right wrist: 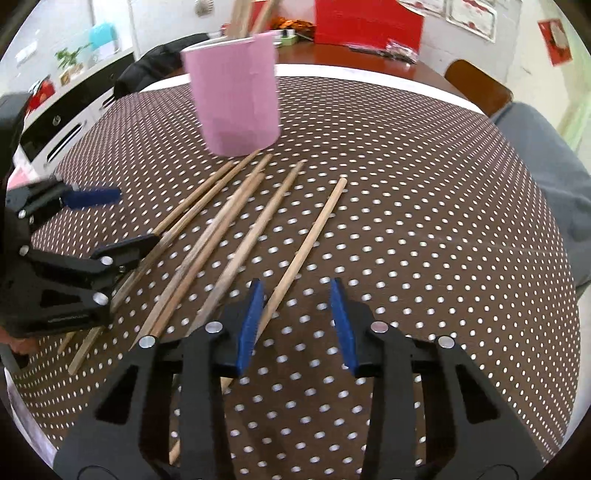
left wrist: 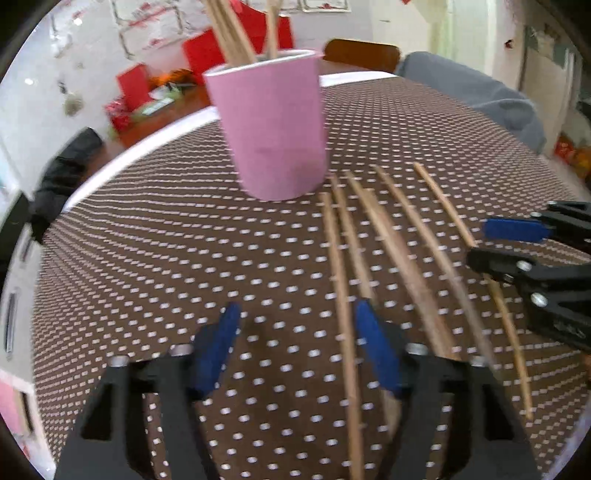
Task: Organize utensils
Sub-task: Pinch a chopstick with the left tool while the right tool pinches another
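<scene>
The left claw (left wrist: 295,343) fills the bottom of its own view, its blue-padded fingers (left wrist: 218,347) spread wide with nothing between them, just above the dotted brown cloth (left wrist: 147,258) that covers the worktop. The right claw (right wrist: 297,325) is likewise spread and empty, its left blue pad right beside the nearest loose chopstick (right wrist: 306,240). The chopsticks (left wrist: 399,258) are plain, pale wooden sticks, thin and slightly tapered, lying loose on the cloth in a rough fan between the two claws, their far ends pointing toward the pink cup (left wrist: 269,125). About six lie there; some overlap, so the exact count is hard to tell. The cup stands upright just beyond their tips and already holds several more chopsticks (left wrist: 232,33), leaning out past its rim.
</scene>
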